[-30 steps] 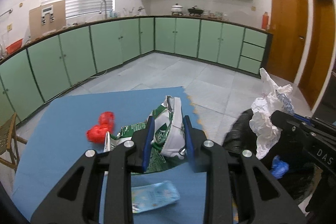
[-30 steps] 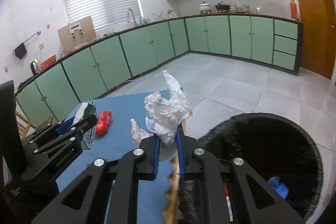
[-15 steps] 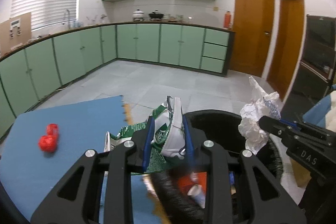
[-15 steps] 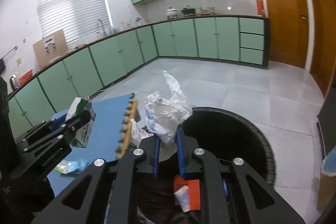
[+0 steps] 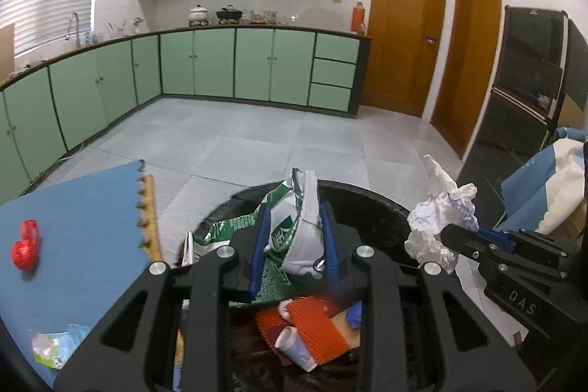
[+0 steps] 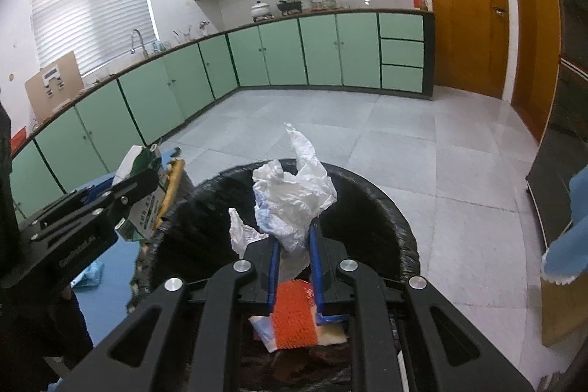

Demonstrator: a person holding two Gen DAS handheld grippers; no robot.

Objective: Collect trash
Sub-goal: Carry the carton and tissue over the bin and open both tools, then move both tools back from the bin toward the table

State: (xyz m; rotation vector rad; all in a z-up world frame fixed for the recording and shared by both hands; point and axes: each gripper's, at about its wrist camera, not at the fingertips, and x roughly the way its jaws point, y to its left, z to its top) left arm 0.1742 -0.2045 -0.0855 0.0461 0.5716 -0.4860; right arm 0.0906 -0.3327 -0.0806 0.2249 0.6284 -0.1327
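Observation:
My left gripper (image 5: 294, 230) is shut on a crumpled green and white wrapper (image 5: 294, 223) and holds it above the black-lined trash bin (image 5: 371, 212). My right gripper (image 6: 294, 241) is shut on a crumpled white plastic bag (image 6: 294, 197), also above the bin (image 6: 371, 208). In the left wrist view the right gripper (image 5: 459, 237) with its white bag (image 5: 437, 226) is at the right. In the right wrist view the left gripper (image 6: 139, 186) with the wrapper (image 6: 143, 208) is at the left. Orange and white trash (image 5: 312, 326) lies inside the bin.
A blue foam mat (image 5: 73, 230) covers the table left of the bin. On it lie a red crumpled piece (image 5: 25, 245) and a light blue wrapper (image 5: 58, 348). Green kitchen cabinets (image 5: 257, 68) line the far walls. A blue cloth-covered object (image 5: 540, 193) stands at the right.
Both grippers have moved right from above the blue mat to above the trash bin, each still holding its piece. The bin's contents have come into view.

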